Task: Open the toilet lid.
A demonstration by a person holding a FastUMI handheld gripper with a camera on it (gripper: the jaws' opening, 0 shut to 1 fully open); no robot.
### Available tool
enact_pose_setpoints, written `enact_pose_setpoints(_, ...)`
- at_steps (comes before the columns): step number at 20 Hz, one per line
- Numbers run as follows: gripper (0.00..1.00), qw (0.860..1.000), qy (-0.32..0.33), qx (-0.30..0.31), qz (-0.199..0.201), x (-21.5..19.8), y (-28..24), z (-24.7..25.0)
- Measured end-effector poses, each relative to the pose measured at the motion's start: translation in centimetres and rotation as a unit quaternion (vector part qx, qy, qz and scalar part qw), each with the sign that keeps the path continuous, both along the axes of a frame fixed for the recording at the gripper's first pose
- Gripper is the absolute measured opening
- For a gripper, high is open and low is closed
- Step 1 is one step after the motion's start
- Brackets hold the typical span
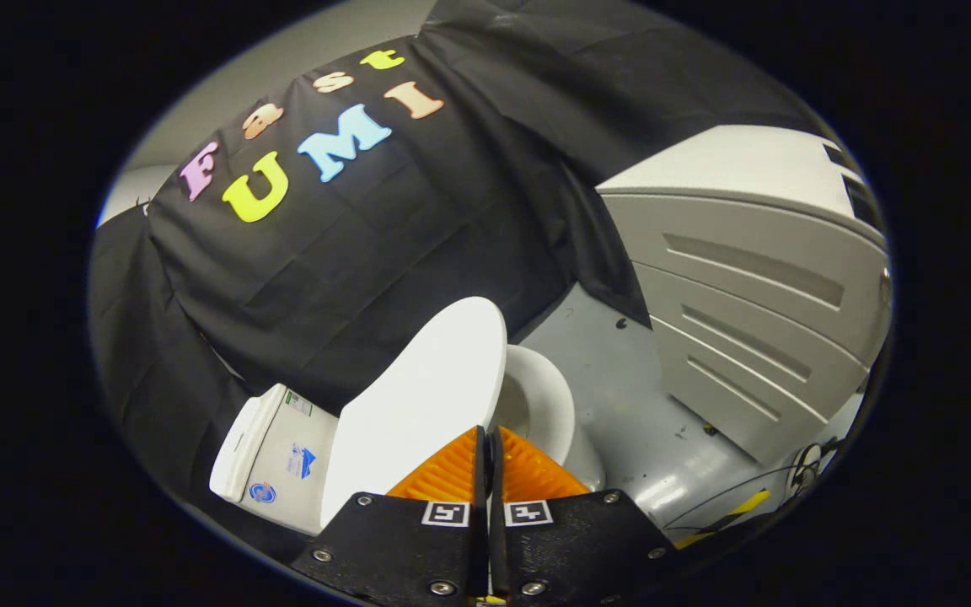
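Two fingers of gripper [490, 438] pinched onto edge of toilet lid [426, 396], near its front; best kept clamped, swung along hinge arc toward tank [279, 455], no twisting. Lid plain white, smooth, glossy, tilted partly up off bowl [544, 405], just ahead of fingers, black cloth wall [351, 261] behind.
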State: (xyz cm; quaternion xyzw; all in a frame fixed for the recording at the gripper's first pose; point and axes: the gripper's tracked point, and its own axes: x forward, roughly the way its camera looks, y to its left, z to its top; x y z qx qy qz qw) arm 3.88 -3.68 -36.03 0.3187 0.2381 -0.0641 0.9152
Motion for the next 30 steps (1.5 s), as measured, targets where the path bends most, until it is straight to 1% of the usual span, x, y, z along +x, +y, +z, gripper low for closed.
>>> enact_pose_setpoints(3, 0.01, 0.999, -0.029, -0.016, 0.008, 0.5, 0.8, 3.4)
enact_pose_setpoints(8, 0.01, 0.997, -0.058, -0.056, 0.018, 1.3, 3.0, 8.5)
enact_pose_setpoints(13, 0.01, 0.986, -0.092, -0.130, 0.051, 2.1, 6.0, 13.7)
enact_pose_setpoints(16, 0.01, 0.982, -0.110, -0.144, 0.056, 2.5, 7.8, 16.2)
enact_pose_setpoints(18, 0.01, 0.979, -0.118, -0.153, 0.065, 2.6, 8.9, 17.4)
enact_pose_setpoints(21, 0.01, 0.973, -0.119, -0.183, 0.069, 2.8, 9.8, 18.6)
enact_pose_setpoints(24, 0.01, 0.971, -0.132, -0.187, 0.075, 3.0, 11.6, 20.5)
enact_pose_setpoints(28, 0.01, 0.963, -0.143, -0.214, 0.083, 3.3, 13.5, 22.3)
enact_pose_setpoints(30, 0.01, 0.961, -0.153, -0.214, 0.088, 3.3, 14.7, 23.3)
